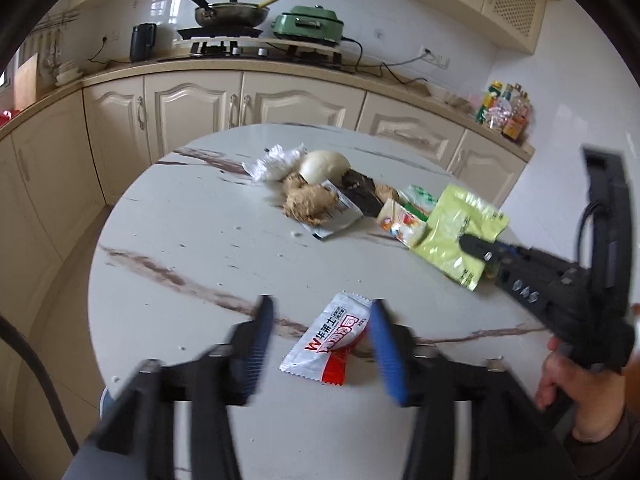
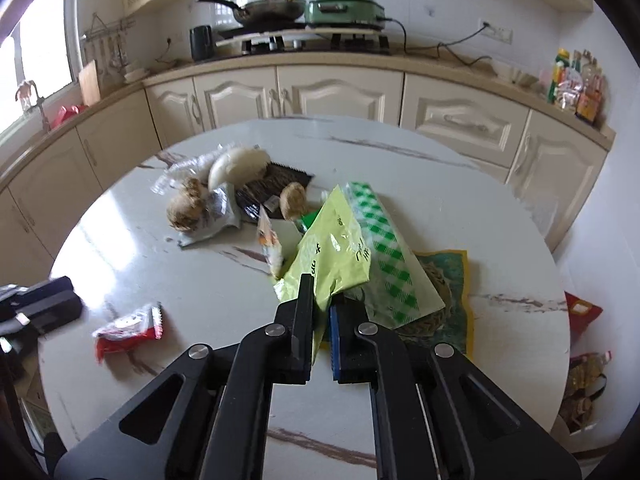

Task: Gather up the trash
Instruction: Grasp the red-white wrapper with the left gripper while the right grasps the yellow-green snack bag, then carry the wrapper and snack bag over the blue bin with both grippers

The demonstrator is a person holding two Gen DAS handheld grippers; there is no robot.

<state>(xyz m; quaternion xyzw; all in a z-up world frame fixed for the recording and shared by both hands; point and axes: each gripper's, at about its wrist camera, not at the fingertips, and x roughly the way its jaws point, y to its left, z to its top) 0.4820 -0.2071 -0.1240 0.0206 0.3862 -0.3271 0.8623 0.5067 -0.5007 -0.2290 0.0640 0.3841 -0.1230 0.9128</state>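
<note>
Nearest the left wrist camera, the left claw (image 1: 322,322) hangs partly open above the round marble table (image 1: 192,240), its blue-padded fingers (image 1: 386,352) blurred and gripping nothing. A red-and-white sachet (image 1: 328,340) lies flat on the table between those fingers, free of both pads; in the right wrist view the same sachet (image 2: 128,330) sits off to the left near the table's edge.

Beside it to the right, the right claw (image 2: 322,308) is closed tight on the lower edge of a yellow-green pouch (image 2: 332,256), which stands tilted up off the table from the pinch. A hand (image 1: 560,376) holds that claw's handle at the right of the left wrist view. Under and behind the pouch lies a green-checked clear bag (image 2: 384,256), over a woven mat (image 2: 444,280).

Farther in, near the table's middle, the remaining trash is heaped: crumpled brown lumps (image 1: 310,202) on a grey wrapper (image 1: 340,216), a dark packet (image 1: 362,192), a small orange-printed packet (image 1: 400,220), a white rounded piece (image 1: 324,164) and clear crumpled plastic (image 1: 272,162).

Beyond the table, cream cabinets (image 1: 192,100) carry a stove with a pan (image 1: 230,12) and a green cooker (image 1: 308,20).
</note>
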